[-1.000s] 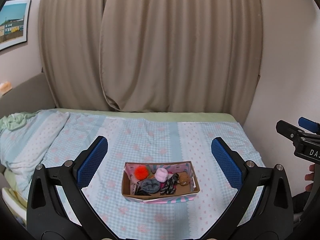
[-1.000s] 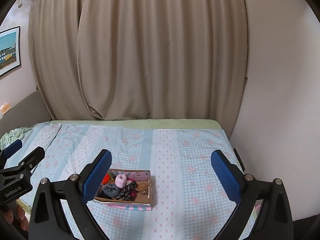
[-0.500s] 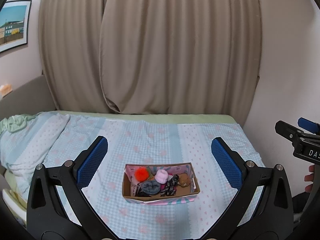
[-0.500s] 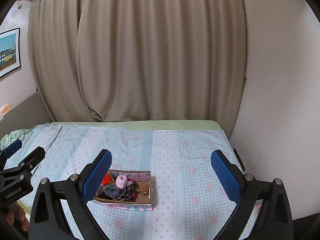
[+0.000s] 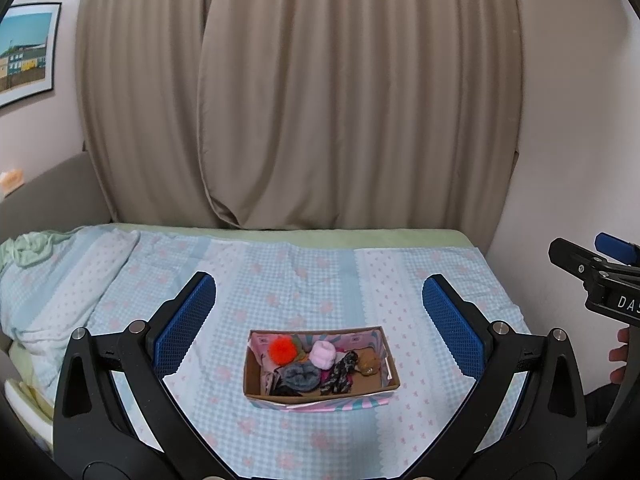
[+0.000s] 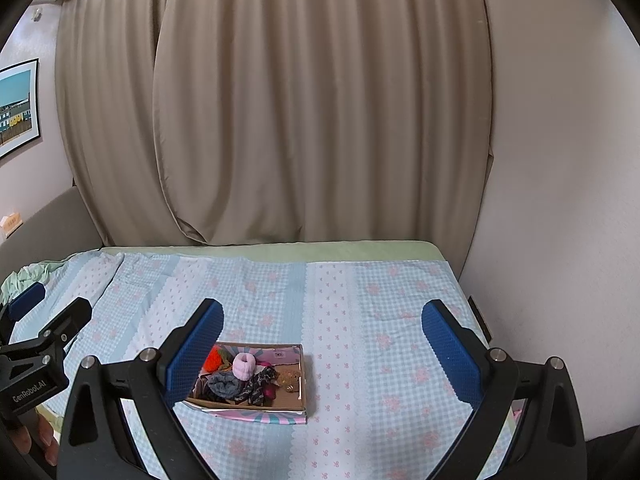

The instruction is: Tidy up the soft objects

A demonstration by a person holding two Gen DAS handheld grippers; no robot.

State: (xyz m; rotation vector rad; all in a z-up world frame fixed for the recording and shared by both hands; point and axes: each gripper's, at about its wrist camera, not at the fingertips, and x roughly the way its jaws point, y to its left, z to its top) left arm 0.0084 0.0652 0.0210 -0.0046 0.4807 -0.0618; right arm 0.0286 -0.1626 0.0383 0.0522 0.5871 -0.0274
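A shallow cardboard box [image 5: 386,353] [image 6: 303,376] sits on the bed. It holds an orange pom-pom [image 5: 281,350], a pink fluffy scrunchie [image 5: 324,354] [image 6: 244,365], a grey scrunchie [image 5: 299,375] [image 6: 225,385], a dark patterned scrunchie [image 5: 340,372] and a small brown plush [image 5: 367,361]. My left gripper [image 5: 319,328] is open and empty, held above and in front of the box. My right gripper [image 6: 321,346] is open and empty, with the box behind its left finger.
The bed has a light blue checked cover [image 5: 280,280] with a bunched pale green sheet [image 5: 28,248] at the left. Beige curtains [image 5: 320,100] hang behind, a wall [image 6: 560,200] bounds the right side. A framed picture [image 5: 24,52] hangs at left.
Both views have tilted slightly upward, so the box sits a little lower in frame. Both grippers stay open and the objects in the box have not moved.
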